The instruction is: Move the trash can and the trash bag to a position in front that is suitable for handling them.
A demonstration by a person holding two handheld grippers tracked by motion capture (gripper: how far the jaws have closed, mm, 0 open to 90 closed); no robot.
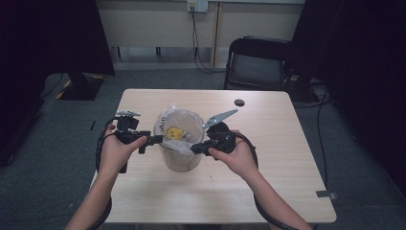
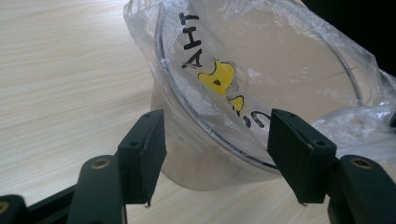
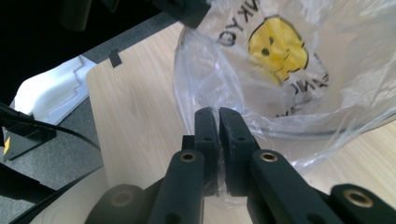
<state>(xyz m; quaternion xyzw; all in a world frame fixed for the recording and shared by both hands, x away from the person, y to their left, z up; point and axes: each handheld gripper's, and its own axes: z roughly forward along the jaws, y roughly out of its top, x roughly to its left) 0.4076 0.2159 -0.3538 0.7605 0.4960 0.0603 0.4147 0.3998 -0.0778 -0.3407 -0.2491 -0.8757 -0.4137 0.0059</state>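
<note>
At the left of the tabletop (image 1: 143, 201) we see bare wood out to its edge; there our left gripper (image 1: 155, 140) stands open beside the bin (image 1: 179, 160), jaws flanking its rim. The clear bag (image 1: 178, 125) lines the bin mid-table. At its right rim, our right gripper (image 1: 196, 148) is clamped on the bag's edge, with open wood beyond.

Left gripper (image 2: 217, 161) jaws apart, nothing pinched, just near of bin (image 2: 205, 163) rim. Clear bag (image 2: 261, 51) (yellow smiley, black letters) lines the bin, draped over rim. Wood table (image 2: 65, 84) under it.
</note>
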